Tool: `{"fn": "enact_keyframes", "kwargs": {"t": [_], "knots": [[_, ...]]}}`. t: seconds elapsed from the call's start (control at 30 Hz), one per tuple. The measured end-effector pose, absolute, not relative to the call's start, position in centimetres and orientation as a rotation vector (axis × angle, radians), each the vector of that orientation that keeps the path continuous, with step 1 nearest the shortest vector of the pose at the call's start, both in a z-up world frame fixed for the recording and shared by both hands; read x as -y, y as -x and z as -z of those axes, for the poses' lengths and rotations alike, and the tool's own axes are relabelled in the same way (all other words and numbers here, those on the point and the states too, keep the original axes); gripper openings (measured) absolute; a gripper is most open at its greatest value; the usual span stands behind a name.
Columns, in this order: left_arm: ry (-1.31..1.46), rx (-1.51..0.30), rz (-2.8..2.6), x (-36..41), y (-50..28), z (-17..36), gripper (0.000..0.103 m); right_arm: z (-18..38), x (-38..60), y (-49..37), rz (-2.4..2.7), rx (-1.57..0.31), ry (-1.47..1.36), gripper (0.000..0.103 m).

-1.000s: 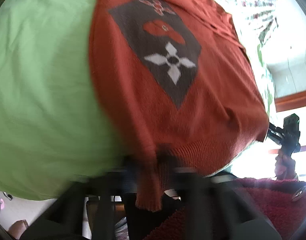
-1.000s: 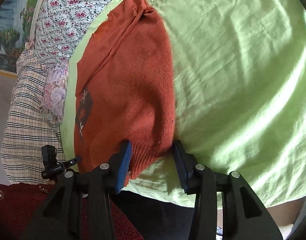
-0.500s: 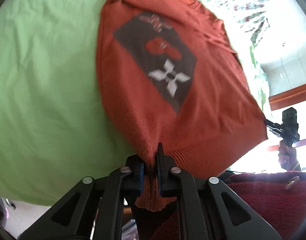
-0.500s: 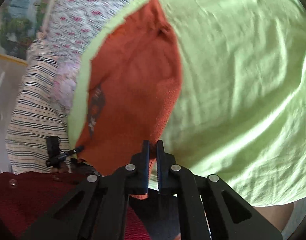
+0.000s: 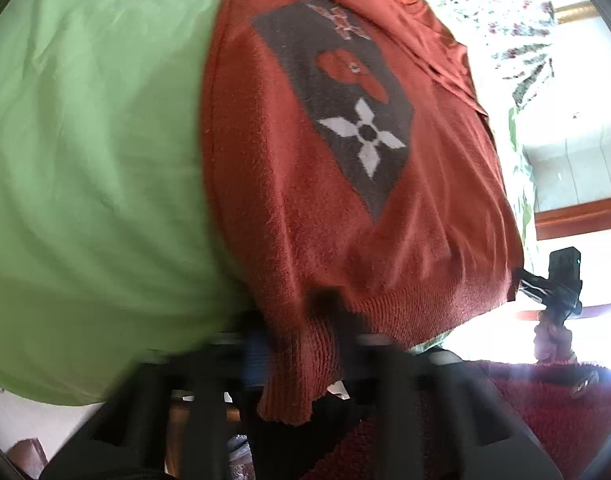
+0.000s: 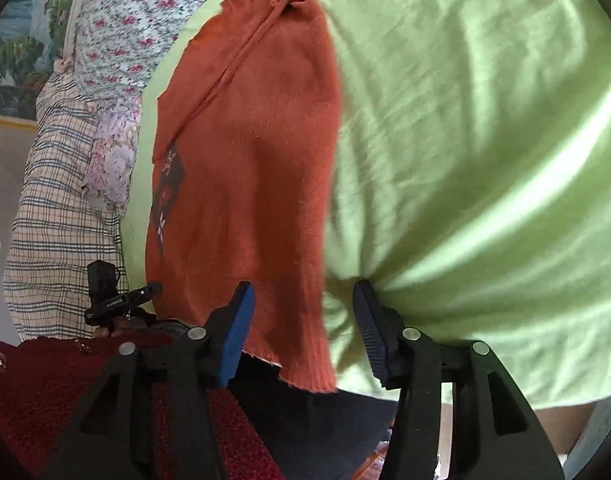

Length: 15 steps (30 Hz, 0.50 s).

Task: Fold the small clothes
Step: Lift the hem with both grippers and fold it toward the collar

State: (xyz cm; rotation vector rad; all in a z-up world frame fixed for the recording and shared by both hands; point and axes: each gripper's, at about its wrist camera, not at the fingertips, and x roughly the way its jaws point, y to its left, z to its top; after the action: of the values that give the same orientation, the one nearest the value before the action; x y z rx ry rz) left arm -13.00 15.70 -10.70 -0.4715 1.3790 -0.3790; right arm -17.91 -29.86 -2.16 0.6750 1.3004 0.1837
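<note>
An orange knitted sweater (image 5: pixel 305 200) lies flat on a green bedsheet (image 5: pixel 85 160), its ribbed hem hanging over the near edge of the bed. A dark diamond panel (image 5: pixel 345 112) with a white four-petal motif faces up on its front.

Left gripper (image 5: pixel 301 356): blurred in its own view, but the hem corner passes down between its dark fingers, and the jaws are pressed together on that ribbed edge (the blur hides the pads themselves).

Right gripper (image 6: pixel 301 316): its jaws have just been opening and now stand apart. The other hem corner of the sweater (image 6: pixel 245 200) lies between the blue pads (image 6: pixel 237 328), touching neither of them clearly; the fabric hangs loose over the bed's edge.

In the left wrist view the right gripper appears small at the sweater's far hem corner, held in a hand (image 5: pixel 551 334). In the right wrist view the left gripper shows likewise at the left hem.

Beyond the sweater lie a floral cloth (image 6: pixel 117 32) and a plaid cloth (image 6: pixel 53 208). A dark red fuzzy sleeve (image 6: pixel 33 392) fills the lower left corner.
</note>
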Motion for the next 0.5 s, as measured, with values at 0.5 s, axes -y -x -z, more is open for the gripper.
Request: {"fn": "enact_keyframes", "kwargs": {"t": [0.5], "knots": [[0.486, -1.115, 0.412, -15.9, 8.9, 2.0, 0.005, -3.9, 30.7, 14.2, -0.311, -1.082, -0.76, 0.006]]}}
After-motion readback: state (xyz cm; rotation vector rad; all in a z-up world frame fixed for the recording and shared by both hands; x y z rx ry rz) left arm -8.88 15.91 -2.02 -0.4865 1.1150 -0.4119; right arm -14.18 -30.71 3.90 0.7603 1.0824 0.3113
